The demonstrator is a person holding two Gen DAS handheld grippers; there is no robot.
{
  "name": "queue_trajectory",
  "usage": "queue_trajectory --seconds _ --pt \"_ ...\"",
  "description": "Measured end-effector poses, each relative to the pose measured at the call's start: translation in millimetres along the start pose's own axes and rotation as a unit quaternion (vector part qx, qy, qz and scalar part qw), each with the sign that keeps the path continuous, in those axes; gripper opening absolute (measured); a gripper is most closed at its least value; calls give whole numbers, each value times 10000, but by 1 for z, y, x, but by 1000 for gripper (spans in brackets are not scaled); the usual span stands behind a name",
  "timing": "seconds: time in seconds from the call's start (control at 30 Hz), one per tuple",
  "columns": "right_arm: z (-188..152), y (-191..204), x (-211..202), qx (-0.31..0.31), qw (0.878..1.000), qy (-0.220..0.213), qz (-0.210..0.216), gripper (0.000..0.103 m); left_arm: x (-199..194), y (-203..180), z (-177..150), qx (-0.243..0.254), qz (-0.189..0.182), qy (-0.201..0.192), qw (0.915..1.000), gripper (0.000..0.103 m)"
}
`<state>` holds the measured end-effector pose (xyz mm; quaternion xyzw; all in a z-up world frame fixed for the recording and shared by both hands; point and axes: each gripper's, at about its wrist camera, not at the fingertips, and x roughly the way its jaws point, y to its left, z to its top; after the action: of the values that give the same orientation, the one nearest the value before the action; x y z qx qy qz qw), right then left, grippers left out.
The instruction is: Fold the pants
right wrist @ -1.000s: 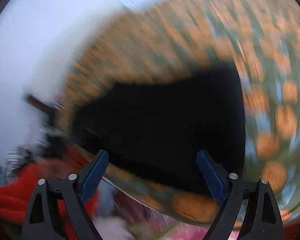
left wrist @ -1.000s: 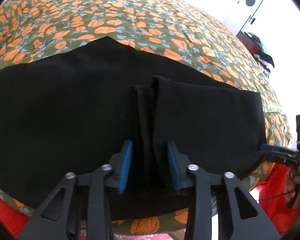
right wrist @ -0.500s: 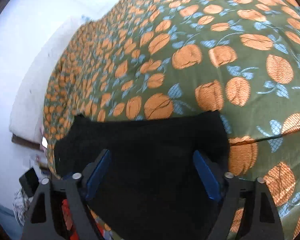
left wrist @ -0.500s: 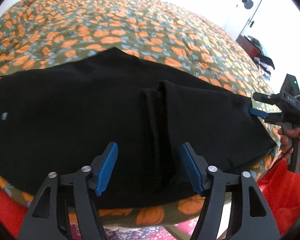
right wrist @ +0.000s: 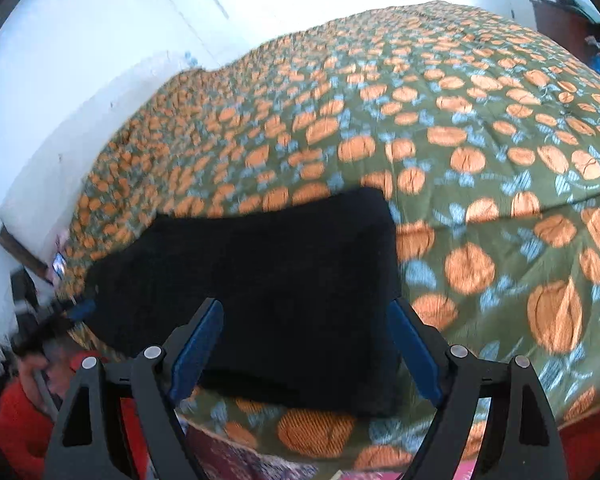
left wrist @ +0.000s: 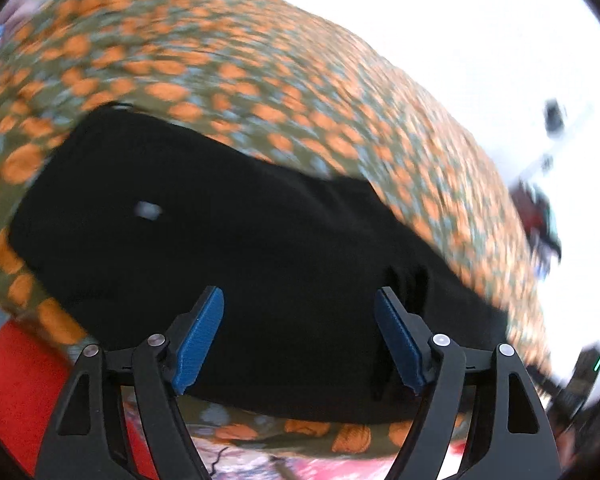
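A: Grippers first, please. What do they do?

B: Left gripper (left wrist: 298,332) is opening its jaws at this moment, and nothing is between them; the pants (left wrist: 228,248) lie below and beyond the blue pads (left wrist: 198,340). Right gripper (right wrist: 304,348) stands wide and released, also with nothing in it.

A: And the big things?

B: The bed (right wrist: 480,152), with a green cover of orange print, fills both views. The black pants lie flat on it, close to the near edge. In the right view (right wrist: 260,280) they look like a compact dark rectangle. In the left view there is a small ridge of cloth (left wrist: 410,280) near the right pad, and a little pale tag (left wrist: 147,211).

A: Which step is it?

B: I judge one fold is laid down and both tools are free between folds. The next move needs a new hold on an edge or end of the pants, with both grippers, to bring it over evenly.

A: Any containers?

B: None I can see.
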<state>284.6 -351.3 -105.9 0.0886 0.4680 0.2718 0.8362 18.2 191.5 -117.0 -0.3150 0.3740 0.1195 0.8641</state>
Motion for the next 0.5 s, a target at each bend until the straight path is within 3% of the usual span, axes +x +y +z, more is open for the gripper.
queue_trajectory --seconds 0.1,0.23,0.5 --pt "3 9 5 -101 9999 -73 71 84 -21 41 22 -658 -10 -327 9973 79" --pt "-1 22 14 -462 9989 71 98 84 -41 94 48 -1077 404 -603 9915 80" --pt "-8 35 20 -677 9975 176 103 84 1 149 83 -408 989 174 9941 81"
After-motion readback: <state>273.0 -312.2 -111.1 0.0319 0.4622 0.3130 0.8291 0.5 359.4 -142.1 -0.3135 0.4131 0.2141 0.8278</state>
